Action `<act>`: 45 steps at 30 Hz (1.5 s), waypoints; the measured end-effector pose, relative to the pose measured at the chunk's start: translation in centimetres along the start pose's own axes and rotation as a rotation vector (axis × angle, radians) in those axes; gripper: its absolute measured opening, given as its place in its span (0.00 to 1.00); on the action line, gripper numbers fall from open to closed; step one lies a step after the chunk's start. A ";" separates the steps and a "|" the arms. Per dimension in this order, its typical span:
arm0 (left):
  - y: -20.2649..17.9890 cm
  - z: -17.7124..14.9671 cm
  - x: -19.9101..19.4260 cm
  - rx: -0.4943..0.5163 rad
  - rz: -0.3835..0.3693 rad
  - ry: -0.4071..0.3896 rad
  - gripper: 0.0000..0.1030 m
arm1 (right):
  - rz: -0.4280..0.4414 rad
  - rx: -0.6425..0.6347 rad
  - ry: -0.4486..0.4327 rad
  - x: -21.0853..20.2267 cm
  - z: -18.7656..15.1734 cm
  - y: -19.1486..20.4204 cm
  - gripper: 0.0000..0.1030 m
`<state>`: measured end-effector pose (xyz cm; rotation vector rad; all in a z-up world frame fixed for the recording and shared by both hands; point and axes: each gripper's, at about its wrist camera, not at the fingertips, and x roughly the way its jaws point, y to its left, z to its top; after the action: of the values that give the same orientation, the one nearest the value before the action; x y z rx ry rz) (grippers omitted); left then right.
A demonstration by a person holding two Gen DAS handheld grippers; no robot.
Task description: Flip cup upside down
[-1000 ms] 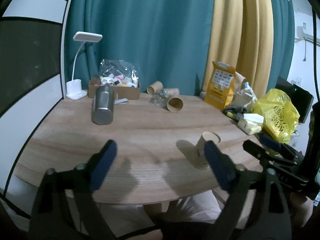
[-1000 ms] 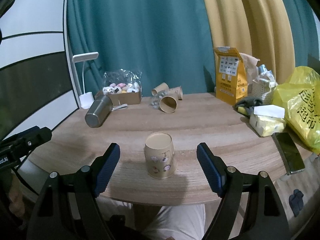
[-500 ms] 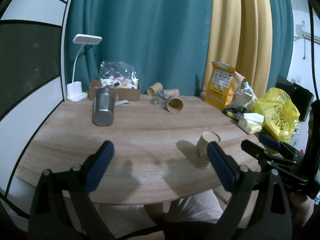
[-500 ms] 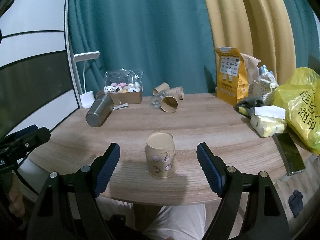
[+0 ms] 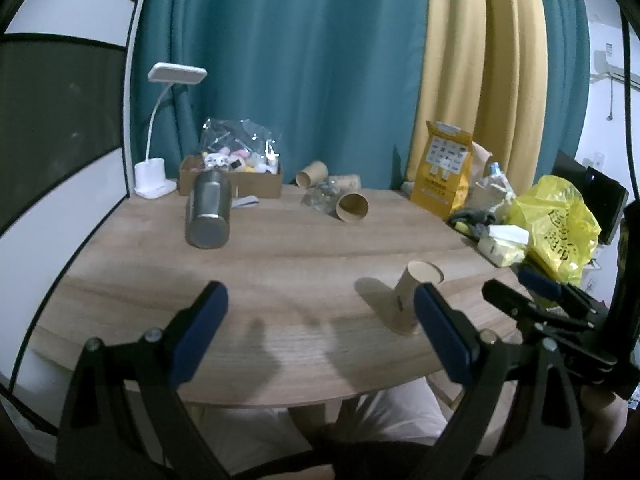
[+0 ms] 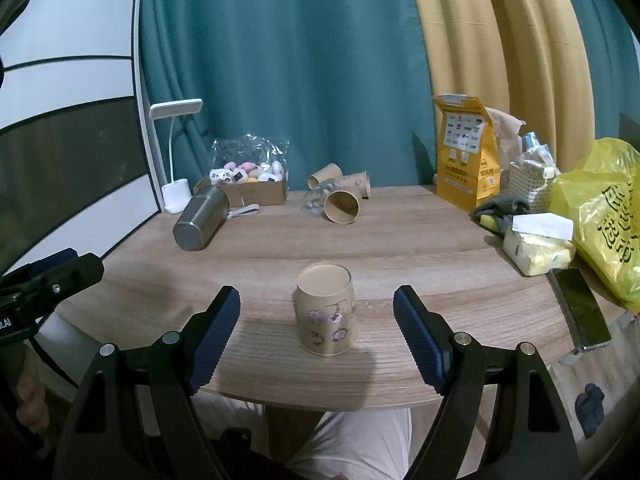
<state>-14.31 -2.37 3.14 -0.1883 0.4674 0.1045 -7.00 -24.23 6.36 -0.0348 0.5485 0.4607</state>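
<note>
Setting: wooden round table (image 6: 400,240) before teal and yellow curtains.
Right gripper (image 6: 316,326): fingers spread wide, holding nothing, low over the near table edge.
Paper cup (image 6: 326,310): printed with small cartoon figures, standing on the table between the right gripper's blue pads, touching neither; the flat recessed end at its top looks like the base, but this cannot be told for sure.
Left gripper (image 5: 320,320): fingers spread wide and empty, off to the cup's left; the cup (image 5: 412,298) shows just behind its right pad.
Steel tumbler (image 6: 200,220): lying on its side, far left of the table.
Loose paper cups (image 6: 340,196): several lying on their sides at the far middle.
Cardboard box (image 6: 250,190): by a white desk lamp (image 6: 176,152).
Right side: yellow pouch (image 6: 466,156), tissue pack (image 6: 536,244), yellow plastic bag (image 6: 604,220), phone (image 6: 580,308).
</note>
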 end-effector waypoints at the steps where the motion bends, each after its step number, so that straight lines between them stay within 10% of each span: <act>1: 0.0 0.0 0.0 0.000 0.001 0.000 0.92 | 0.000 0.001 0.000 0.0 0.0 0.0 0.79; 45: -0.3 -0.2 -0.2 0.009 0.018 -0.028 0.92 | 0.008 -0.013 0.007 -0.1 -0.1 0.3 0.79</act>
<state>-14.55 -2.71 3.07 -0.1736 0.4421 0.1222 -7.27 -24.05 6.35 -0.0465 0.5533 0.4716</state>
